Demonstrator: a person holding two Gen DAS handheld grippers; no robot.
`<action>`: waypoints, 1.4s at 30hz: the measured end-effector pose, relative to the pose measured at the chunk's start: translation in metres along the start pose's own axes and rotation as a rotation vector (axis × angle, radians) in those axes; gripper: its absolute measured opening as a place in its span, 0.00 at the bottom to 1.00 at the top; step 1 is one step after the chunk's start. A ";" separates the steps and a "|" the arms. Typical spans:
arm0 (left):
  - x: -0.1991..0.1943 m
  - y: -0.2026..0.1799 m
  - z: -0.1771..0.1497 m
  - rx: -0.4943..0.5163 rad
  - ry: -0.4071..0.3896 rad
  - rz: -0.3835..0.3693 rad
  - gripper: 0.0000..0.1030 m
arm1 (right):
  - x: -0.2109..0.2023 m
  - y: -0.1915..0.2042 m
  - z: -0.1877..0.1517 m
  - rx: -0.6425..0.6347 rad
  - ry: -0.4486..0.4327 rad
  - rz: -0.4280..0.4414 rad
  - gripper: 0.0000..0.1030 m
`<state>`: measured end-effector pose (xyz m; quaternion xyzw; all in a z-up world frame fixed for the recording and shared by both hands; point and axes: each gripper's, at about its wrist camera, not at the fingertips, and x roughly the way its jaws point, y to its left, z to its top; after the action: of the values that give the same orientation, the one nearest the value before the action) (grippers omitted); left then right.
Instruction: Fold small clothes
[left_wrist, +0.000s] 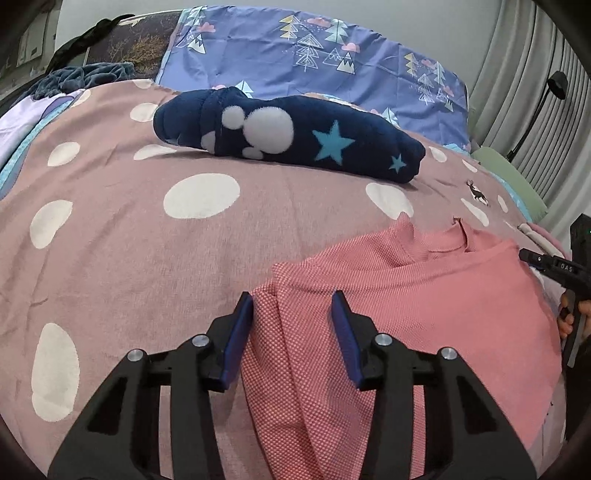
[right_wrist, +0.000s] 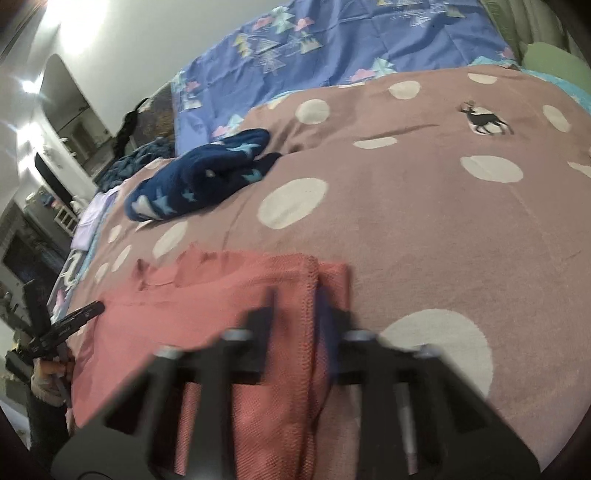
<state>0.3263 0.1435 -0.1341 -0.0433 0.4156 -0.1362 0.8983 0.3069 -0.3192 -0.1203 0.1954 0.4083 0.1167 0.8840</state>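
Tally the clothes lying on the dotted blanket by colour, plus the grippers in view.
Pink garment: 1
Navy garment with stars: 1
Grippers: 2, the left gripper and the right gripper
Total: 4
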 end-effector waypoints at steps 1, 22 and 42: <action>-0.001 -0.003 0.000 0.015 -0.009 0.003 0.25 | -0.004 0.000 0.001 0.015 -0.021 0.019 0.05; 0.006 -0.021 0.017 0.179 -0.036 0.059 0.06 | -0.009 0.002 0.002 0.040 -0.062 0.016 0.05; 0.001 -0.028 0.045 0.240 -0.129 0.165 0.04 | 0.007 0.004 0.027 0.036 -0.116 0.008 0.05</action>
<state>0.3559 0.1150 -0.1003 0.0901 0.3400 -0.1075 0.9299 0.3317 -0.3193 -0.1074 0.2195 0.3575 0.1014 0.9021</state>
